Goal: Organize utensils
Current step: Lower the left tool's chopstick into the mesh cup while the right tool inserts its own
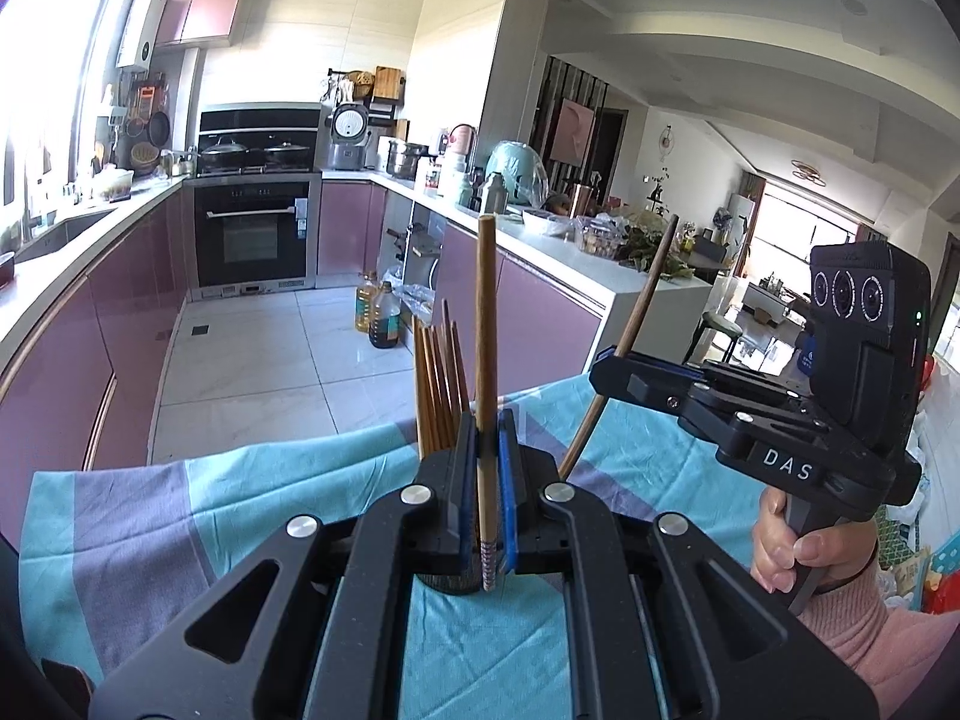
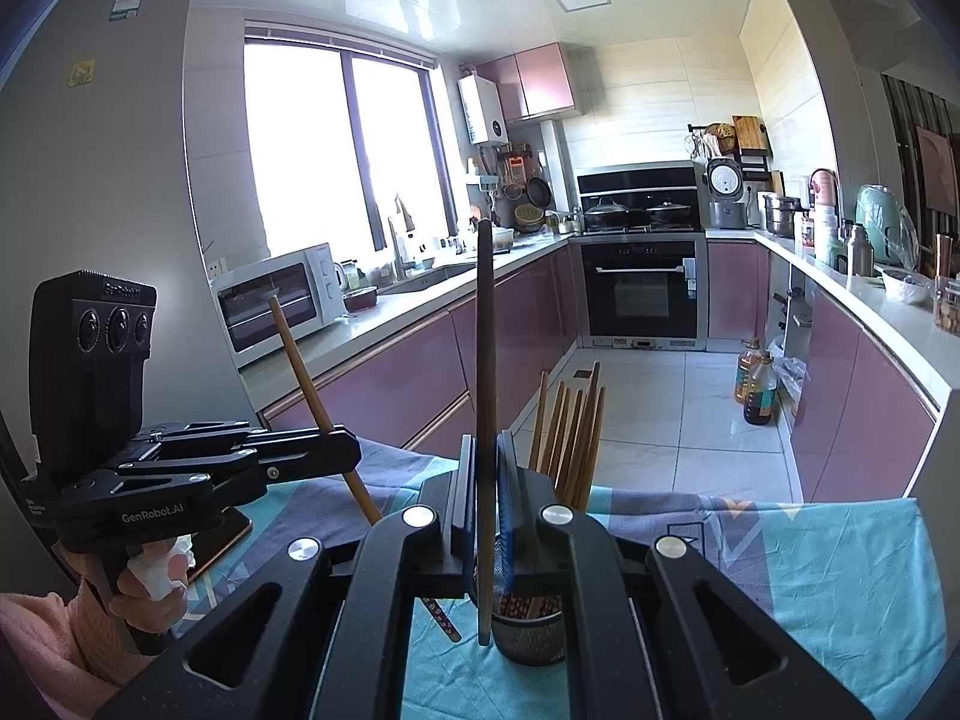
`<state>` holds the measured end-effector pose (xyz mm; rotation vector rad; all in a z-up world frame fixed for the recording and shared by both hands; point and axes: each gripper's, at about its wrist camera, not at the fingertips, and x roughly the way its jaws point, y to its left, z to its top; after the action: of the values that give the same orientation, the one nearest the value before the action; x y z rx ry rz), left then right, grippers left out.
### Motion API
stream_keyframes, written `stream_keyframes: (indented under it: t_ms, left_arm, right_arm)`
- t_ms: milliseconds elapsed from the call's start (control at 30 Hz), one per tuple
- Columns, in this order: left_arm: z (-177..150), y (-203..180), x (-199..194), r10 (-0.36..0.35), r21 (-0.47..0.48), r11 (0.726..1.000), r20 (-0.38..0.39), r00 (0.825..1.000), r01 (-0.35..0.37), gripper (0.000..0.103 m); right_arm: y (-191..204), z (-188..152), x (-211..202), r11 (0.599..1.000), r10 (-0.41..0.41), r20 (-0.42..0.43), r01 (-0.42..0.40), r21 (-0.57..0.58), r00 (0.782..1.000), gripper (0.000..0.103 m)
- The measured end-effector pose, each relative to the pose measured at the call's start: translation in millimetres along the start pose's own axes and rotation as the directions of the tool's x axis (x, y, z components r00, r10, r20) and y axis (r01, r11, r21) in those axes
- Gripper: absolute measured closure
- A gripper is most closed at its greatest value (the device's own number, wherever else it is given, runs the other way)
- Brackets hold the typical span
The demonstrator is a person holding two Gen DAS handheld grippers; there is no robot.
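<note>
Claws first: the left claw [image 1: 487, 456] was clamped on a single wooden chopstick [image 1: 486, 360], held close to upright with its patterned lower end hanging just past the blue pads. Over on the right, the right claw [image 2: 485, 480] was pinched on its own chopstick [image 2: 485, 396], a darker one, also near vertical. Each wrist view caught the other claw too, with its stick poking up at a slant.

Just beyond both claws sat a dark mesh holder [image 2: 528, 639] with a bundle of chopsticks [image 2: 570, 438] already standing in it, tops fanned out a bit. The right claw's stick ended right beside the holder's rim; whether its tip was inside or just outside the cup I honestly couldn't tell from that angle. One more patterned chopstick [image 2: 441, 618] lay flat on the cloth next to the holder.

All of it sat on a worktop covered with a teal and purple cloth [image 2: 840, 588]. A dark phone-like slab [image 2: 219, 540] rested on the cloth's left edge.
</note>
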<state>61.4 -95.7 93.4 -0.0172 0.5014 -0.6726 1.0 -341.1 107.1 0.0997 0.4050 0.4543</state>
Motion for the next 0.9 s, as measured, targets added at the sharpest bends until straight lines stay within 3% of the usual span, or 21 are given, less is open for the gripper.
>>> stream_keyframes:
  t_ms: [533,900]
  left_arm:
    - [21,-8,-5,0.002,0.021,1.000,0.052,0.999,-0.003,0.096]
    - [21,-16,3,0.027,0.030,0.999,0.045,0.999,-0.029,0.096]
  right_arm:
    - [3,10,-2,1.000,-0.018,0.024,0.019,-0.016,1.000,0.097]
    - [2,10,8,0.999,-0.031,0.009,0.031,-0.014,0.999,0.097]
